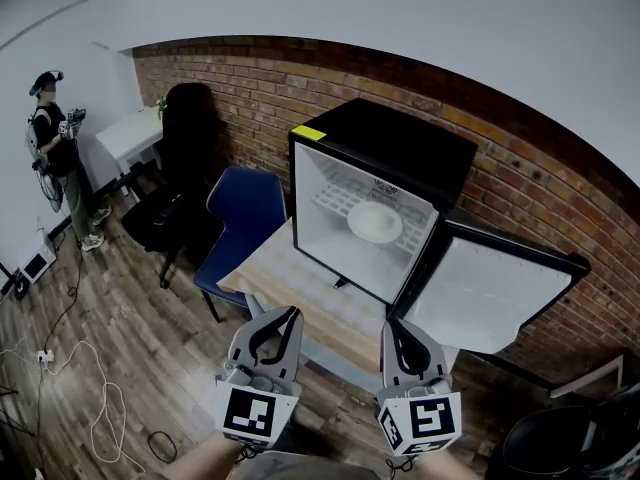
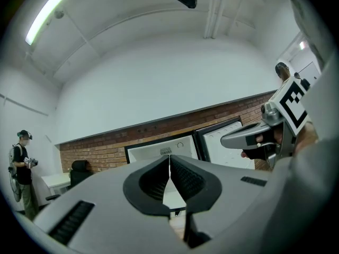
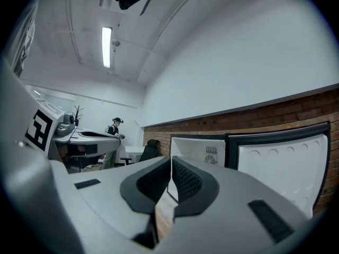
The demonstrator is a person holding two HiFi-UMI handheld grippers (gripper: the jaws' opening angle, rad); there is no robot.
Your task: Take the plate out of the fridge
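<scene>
Spotted plate (image 1: 375, 222) lying flat on wire shelf (image 1: 335, 200) inside fridge (image 1: 400, 146), roughly mid-compartment, w/ fridge door (image 1: 492, 293) swung wide to the right. Noted fridge sitting on small table (image 1: 300, 280), blue chair (image 1: 246, 206) just beside it on the left. Held left gripper (image 1: 290, 315) and right gripper (image 1: 392, 325) low in front of table edge, well apart from plate, both pointing toward the opening. Read both claws as pinched fully together, pads meeting, nothing btwn them. Judged task as barely begun: approach only, plate untouched.

Flagged risks from here:
- Going in w/ jaws closed like this would likely shove plate toward rear wall instead of gripping it; needed opening first.
- Pinching only the thin rim on one side could tip plate, and a smooth-looking rim would prob. slip from pads.
- Dragging rather than lifting could snag plate underside on shelf wires or front lip.
- Swinging right gripper wide could clip open door, close on that side.
- Pushing hard could nudge fridge on its small table.

Ignored person (image 1: 55, 143) far off at left, no concern.
</scene>
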